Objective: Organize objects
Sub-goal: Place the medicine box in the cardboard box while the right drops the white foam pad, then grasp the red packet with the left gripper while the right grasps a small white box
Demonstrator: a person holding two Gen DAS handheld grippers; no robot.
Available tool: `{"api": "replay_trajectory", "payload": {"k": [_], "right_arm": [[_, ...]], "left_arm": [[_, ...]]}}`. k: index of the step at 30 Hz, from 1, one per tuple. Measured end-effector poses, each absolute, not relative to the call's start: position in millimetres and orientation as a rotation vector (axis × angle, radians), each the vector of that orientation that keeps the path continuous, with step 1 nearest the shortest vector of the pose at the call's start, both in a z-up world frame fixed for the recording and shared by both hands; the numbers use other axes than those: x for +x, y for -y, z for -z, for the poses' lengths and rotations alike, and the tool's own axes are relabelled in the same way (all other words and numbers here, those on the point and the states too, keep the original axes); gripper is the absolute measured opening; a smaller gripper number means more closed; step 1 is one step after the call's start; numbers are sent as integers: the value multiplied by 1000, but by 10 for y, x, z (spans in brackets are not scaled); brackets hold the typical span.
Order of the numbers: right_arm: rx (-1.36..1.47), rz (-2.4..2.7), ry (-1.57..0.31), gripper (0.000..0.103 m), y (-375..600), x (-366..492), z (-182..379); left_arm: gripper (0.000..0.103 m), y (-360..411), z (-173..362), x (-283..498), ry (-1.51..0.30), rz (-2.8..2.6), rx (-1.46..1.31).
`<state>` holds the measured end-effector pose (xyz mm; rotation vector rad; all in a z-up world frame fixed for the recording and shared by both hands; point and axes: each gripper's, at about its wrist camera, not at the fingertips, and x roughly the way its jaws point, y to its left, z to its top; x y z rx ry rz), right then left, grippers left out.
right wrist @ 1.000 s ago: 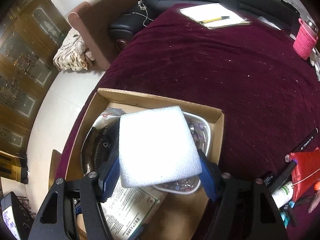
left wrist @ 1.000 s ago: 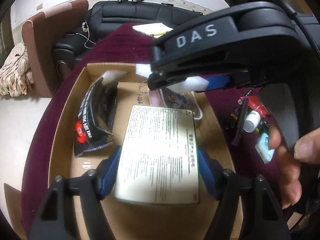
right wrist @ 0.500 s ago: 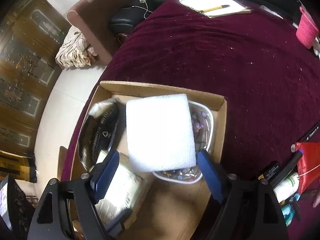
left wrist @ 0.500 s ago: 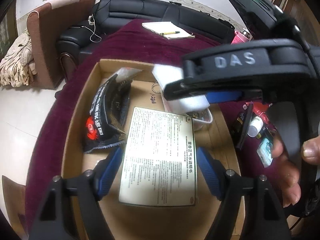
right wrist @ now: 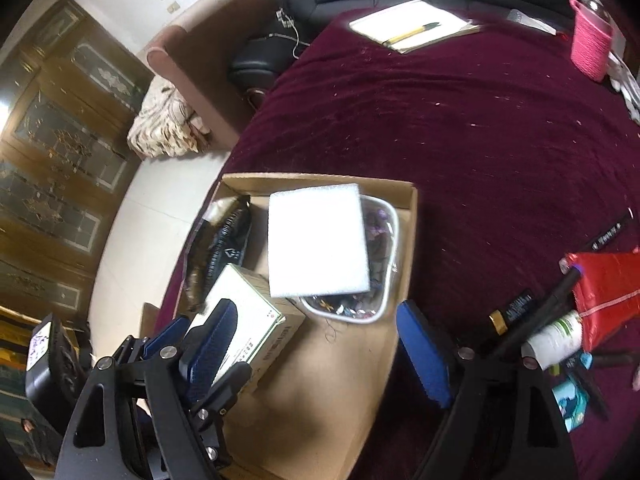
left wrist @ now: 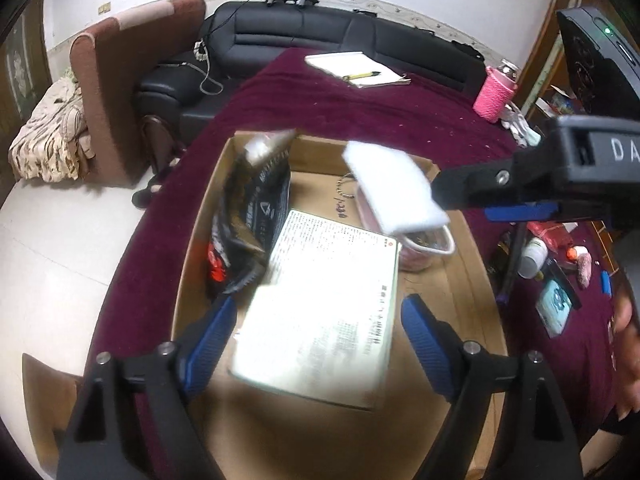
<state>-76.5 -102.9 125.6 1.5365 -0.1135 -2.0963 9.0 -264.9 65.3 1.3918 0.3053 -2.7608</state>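
Note:
An open cardboard box (left wrist: 192, 264) on the maroon table holds a black snack bag (left wrist: 256, 220), a white printed carton (left wrist: 328, 320) and a clear tub (left wrist: 428, 244) with a white foam pad (left wrist: 396, 188) lying on it. My left gripper (left wrist: 318, 336) straddles the carton; its jaws are opening and a gap shows at each pad. In the right wrist view my right gripper (right wrist: 316, 348) hangs open and empty over the box floor, short of the foam pad (right wrist: 316, 240) and tub (right wrist: 384, 240). Its black body crosses the left wrist view's upper right.
Right of the box lie a white bottle (right wrist: 556, 340), a red pouch (right wrist: 604, 292), black pens and a teal packet (left wrist: 554, 308). A notebook with a pen (left wrist: 356, 70) and a pink sleeve cup (left wrist: 494, 94) sit far back. A hand (left wrist: 628, 344) shows at the right edge.
The right gripper let go of the foam pad, which now rests on the tub, and drew back and up. The left jaws spread off the carton's sides.

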Motion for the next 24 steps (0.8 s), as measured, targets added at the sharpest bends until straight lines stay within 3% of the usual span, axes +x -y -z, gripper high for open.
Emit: {"api": "replay_trajectory", "payload": {"k": [13,24], "right_arm": [[1598,2167,387,88,-209,-544,-1176],[1692,2290,632,88,-1516,-250,-936]], "left_arm": [[84,2372,-917,192,-304,2816,1343],[84,1400,-999,-47,-53,2982,1481]]}}
